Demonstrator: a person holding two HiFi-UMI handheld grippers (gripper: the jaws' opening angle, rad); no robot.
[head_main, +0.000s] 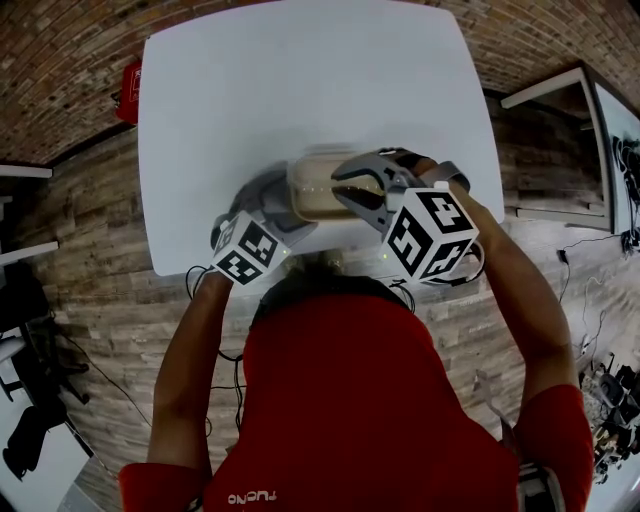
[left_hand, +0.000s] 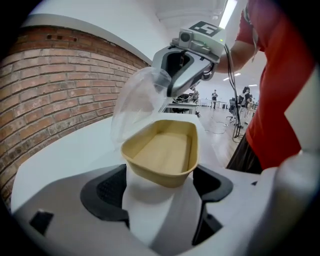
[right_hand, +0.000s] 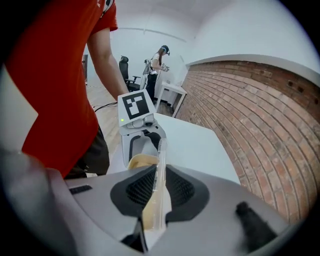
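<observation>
White table fills the upper part of the head view, with a brick wall behind it. A person in a red shirt leans over its near edge, a gripper in each hand.

The left gripper has its jaws set fairly wide, one to each side of the near end of a tan container. The black pads press against its sides, so the container is held there. It is an oblong open tray with nothing visible inside, just above the tabletop near the person's edge.

The right gripper comes from the opposite side, facing the left one. Its jaws are nearly together, clamped on the thin edge of a clear plastic lid. The lid stands tilted up above the far end of the container — whether its lower edge touches the rim cannot be made out.

Far behind, in the right gripper view, another person stands by an office chair.
</observation>
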